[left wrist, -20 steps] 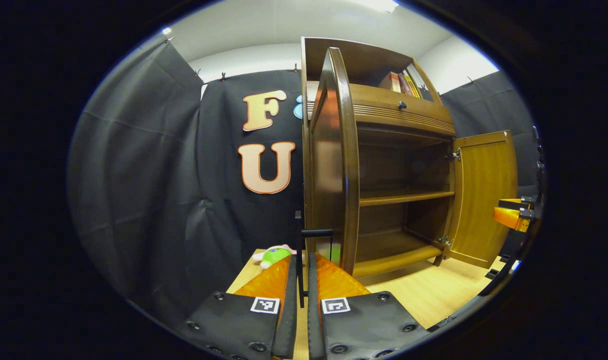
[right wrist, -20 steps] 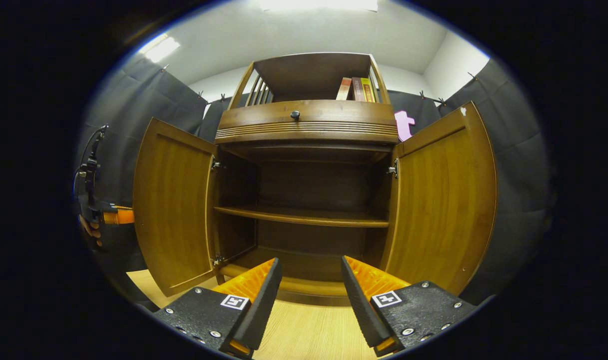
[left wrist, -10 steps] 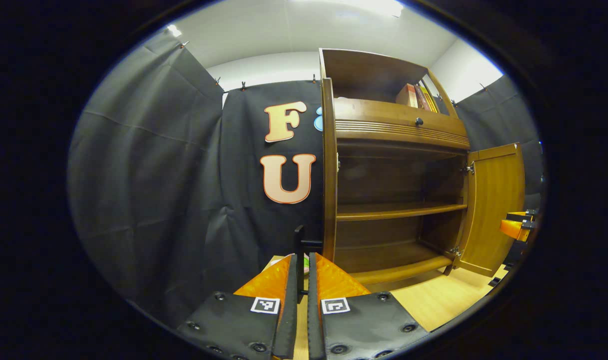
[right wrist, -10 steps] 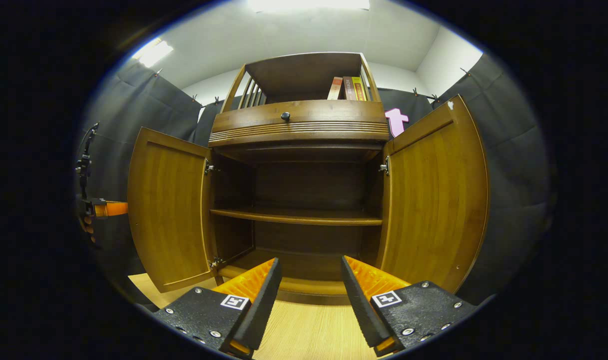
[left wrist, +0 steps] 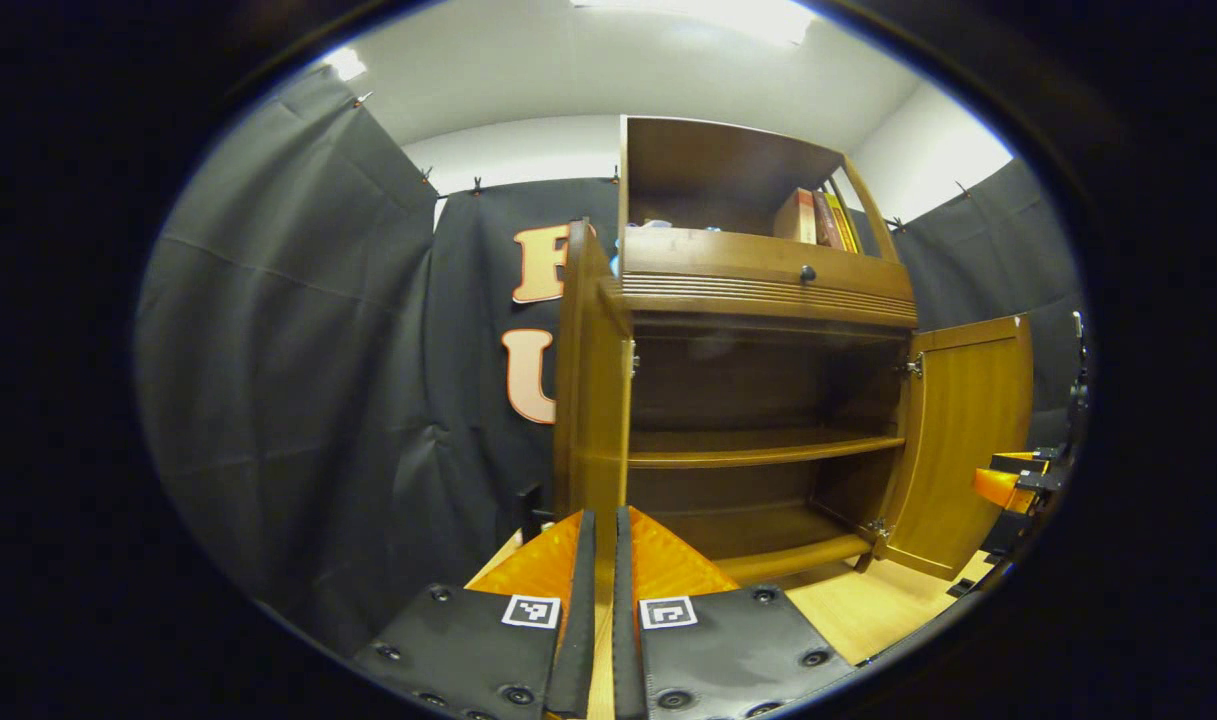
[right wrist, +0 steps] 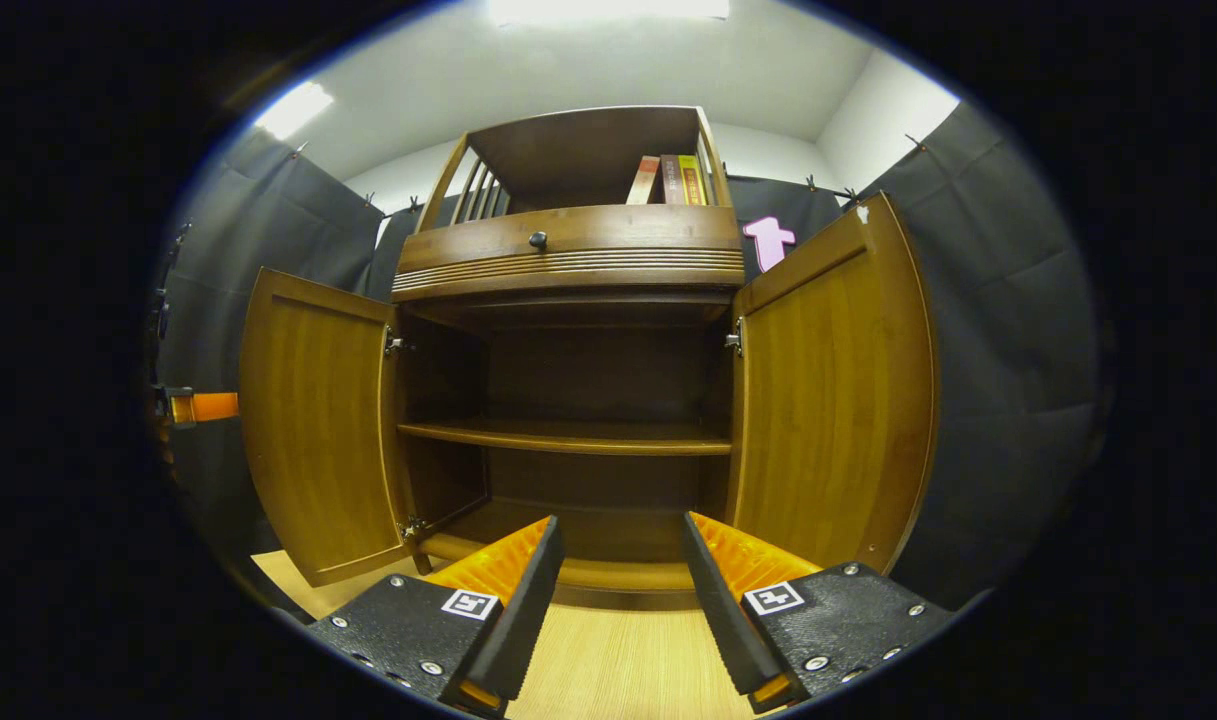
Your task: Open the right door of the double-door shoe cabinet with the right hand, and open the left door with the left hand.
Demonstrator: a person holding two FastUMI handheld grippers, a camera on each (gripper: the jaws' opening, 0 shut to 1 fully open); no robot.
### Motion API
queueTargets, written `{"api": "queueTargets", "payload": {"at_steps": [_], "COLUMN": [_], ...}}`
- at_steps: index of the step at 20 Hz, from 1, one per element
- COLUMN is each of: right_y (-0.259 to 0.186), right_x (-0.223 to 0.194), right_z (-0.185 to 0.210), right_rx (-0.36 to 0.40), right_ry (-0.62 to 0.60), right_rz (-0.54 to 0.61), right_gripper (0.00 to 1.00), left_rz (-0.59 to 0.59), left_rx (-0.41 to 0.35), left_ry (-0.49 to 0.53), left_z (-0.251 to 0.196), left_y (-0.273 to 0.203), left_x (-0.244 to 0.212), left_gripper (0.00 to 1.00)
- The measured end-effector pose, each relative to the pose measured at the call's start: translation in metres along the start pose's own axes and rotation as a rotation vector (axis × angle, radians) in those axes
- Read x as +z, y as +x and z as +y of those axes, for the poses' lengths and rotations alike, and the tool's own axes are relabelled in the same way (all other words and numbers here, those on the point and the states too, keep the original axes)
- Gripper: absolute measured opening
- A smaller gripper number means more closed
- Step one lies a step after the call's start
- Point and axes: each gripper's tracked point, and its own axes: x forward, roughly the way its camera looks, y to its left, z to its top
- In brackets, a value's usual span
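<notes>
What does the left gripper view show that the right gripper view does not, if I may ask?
Left gripper view: the left door nearly edge-on, with the left hand-held gripper, fingers close together, just before it. Right gripper view: the inner faces of the left door and right door from the front, behind the right hand-held gripper, fingers apart. Shared: the open cabinet, its shelf, the books and the drawer knob.

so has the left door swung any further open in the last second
Yes. In the right gripper view the left door has swung further out, leftward, away from the cabinet's middle shelf.
</notes>
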Motion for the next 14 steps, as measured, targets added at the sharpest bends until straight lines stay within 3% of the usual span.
{"api": "queueTargets", "payload": {"at_steps": [2,5,6,7,8,9,11,12,13,14], "right_y": [0.0,-0.002,-0.002,-0.001,0.0,0.0,0.001,0.001,0.001,0.002], "right_x": [0.005,0.009,0.01,0.01,0.009,0.01,0.011,0.012,0.012,0.012], "right_z": [-0.004,-0.012,-0.015,-0.018,-0.021,-0.024,-0.028,-0.03,-0.031,-0.032], "right_rx": [-0.009,-0.022,-0.026,-0.031,-0.037,-0.041,-0.045,-0.047,-0.051,-0.054], "right_ry": [0.0,-0.011,-0.016,-0.021,-0.024,-0.022,-0.011,-0.006,-0.005,-0.007], "right_rz": [0.001,-0.002,-0.003,0.0,0.003,0.006,0.006,0.006,0.006,0.005], "right_gripper": [0.84,0.84,0.75,0.84,0.84,0.75,0.75,0.84,0.84,0.75], "left_rz": [0.003,0.01,0.012,0.019,0.029,0.033,0.029,0.027,0.026,0.028], "left_rx": [-0.032,-0.055,-0.063,-0.078,-0.097,-0.113,-0.12,-0.127,-0.135,-0.139], "left_ry": [-0.012,-0.019,-0.02,-0.027,-0.037,-0.043,-0.038,-0.037,-0.04,-0.042], "left_z": [-0.021,-0.046,-0.056,-0.064,-0.074,-0.082,-0.089,-0.093,-0.096,-0.099], "left_y": [0.003,0.013,0.02,0.024,0.03,0.035,0.046,0.049,0.052,0.053], "left_x": [0.004,0.009,0.007,0.004,-0.001,-0.003,-0.006,-0.006,-0.008,-0.008], "left_gripper": [0.1,0.17,0.19,0.23,0.29,0.38,0.54,0.61,0.67,0.74]}}
